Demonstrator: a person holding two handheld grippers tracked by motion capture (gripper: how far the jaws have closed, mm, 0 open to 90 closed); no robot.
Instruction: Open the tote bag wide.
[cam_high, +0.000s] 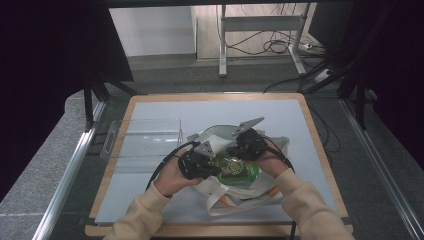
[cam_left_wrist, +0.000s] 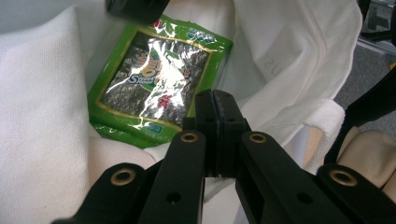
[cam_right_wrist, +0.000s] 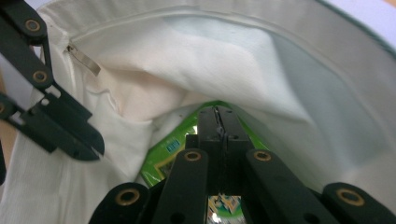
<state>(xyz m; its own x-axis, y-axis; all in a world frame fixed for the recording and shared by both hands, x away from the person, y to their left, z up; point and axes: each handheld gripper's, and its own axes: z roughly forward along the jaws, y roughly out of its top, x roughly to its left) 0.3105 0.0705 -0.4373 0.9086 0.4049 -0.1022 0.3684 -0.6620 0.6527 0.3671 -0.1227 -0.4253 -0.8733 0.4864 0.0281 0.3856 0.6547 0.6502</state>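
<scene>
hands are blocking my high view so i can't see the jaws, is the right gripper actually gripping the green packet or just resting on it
observer: gripping it. In the right gripper view the right gripper has its jaws shut on the edge of the green packet, at the mouth of the tote bag.
operator: and the left one
observer: the left gripper has its jaws shut too, apparently pinching a fold of the bag's cloth beside the packet.
operator: anything else in the bag
observer: a metal zip pull hangs on the inner wall. I can't see deeper inside.
</scene>
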